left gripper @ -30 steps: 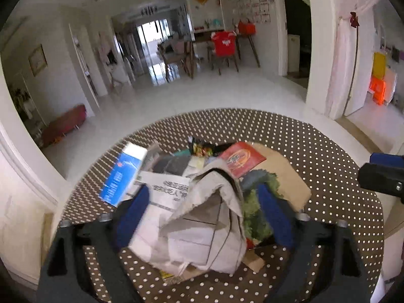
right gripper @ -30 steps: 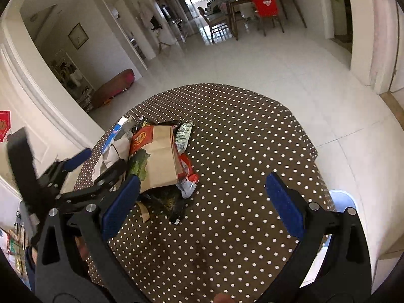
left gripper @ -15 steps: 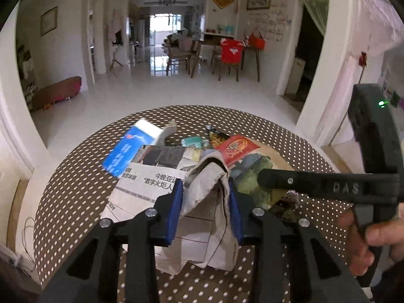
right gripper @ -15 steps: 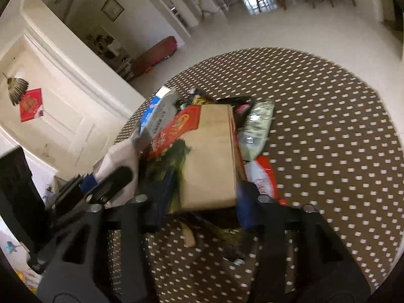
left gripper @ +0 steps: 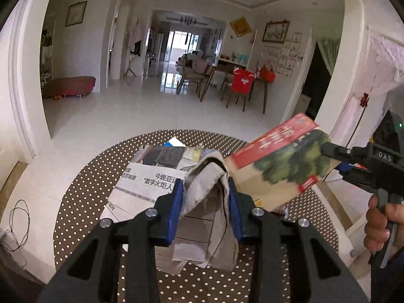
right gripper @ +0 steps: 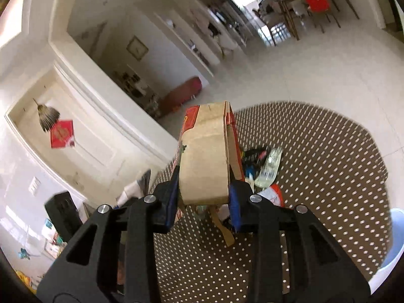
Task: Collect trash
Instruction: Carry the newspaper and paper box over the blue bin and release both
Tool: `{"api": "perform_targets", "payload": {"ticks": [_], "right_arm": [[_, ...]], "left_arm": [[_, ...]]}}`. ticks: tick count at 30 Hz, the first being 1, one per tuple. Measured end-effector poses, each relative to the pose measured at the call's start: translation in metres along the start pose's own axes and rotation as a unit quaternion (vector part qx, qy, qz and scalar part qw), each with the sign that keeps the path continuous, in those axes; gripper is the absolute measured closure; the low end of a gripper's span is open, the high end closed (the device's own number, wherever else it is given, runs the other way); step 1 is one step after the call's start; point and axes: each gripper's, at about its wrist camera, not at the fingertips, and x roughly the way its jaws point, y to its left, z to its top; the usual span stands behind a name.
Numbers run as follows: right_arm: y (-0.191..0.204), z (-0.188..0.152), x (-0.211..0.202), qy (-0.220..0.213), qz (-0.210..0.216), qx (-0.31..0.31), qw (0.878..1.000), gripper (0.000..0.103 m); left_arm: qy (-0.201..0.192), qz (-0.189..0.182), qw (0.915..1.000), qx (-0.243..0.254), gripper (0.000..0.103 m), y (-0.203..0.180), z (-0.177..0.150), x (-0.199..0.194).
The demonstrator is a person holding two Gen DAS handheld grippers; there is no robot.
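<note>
My left gripper is shut on a crumpled grey newspaper and holds its fold up over the round brown polka-dot table; the rest of the sheet still lies on the table. My right gripper is shut on a brown paper bag printed red and green and holds it up above the table. The bag also shows in the left wrist view, raised at the right, with the right gripper's body behind it.
Loose wrappers and a clear plastic packet lie on the table below the bag. A pale blue bin rim shows past the table's right edge. A blue-and-white carton lies behind the newspaper.
Both grippers closed from open: the left on the newspaper, the right on the paper bag. The right has since lifted the bag off the table; the left has raised the newspaper fold.
</note>
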Motion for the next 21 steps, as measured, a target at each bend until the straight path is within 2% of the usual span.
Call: {"api": "perform_targets", "payload": {"ticks": [7,13,16,21], "right_arm": [[-0.011,0.015,-0.063,-0.066,-0.037,0.007,0.997,0.070],[-0.033,0.012,-0.117,-0.100,-0.079,0.010,0.992,0.070],[-0.051,0.009,-0.149,-0.122,-0.106,0.024,0.987,0.070],[-0.091,-0.004,-0.205,-0.155,-0.173,0.057,0.971,0.070]], "left_arm": [[-0.021,-0.027,0.9994,0.009,0.070,-0.023,0.009,-0.017],[-0.029,-0.062,0.9970,0.037,0.070,-0.067,0.019,-0.015],[-0.028,-0.093,0.9937,0.055,0.070,-0.101,0.021,-0.012],[-0.012,-0.168,0.9808,0.098,0.070,-0.173,0.018,0.006]]}}
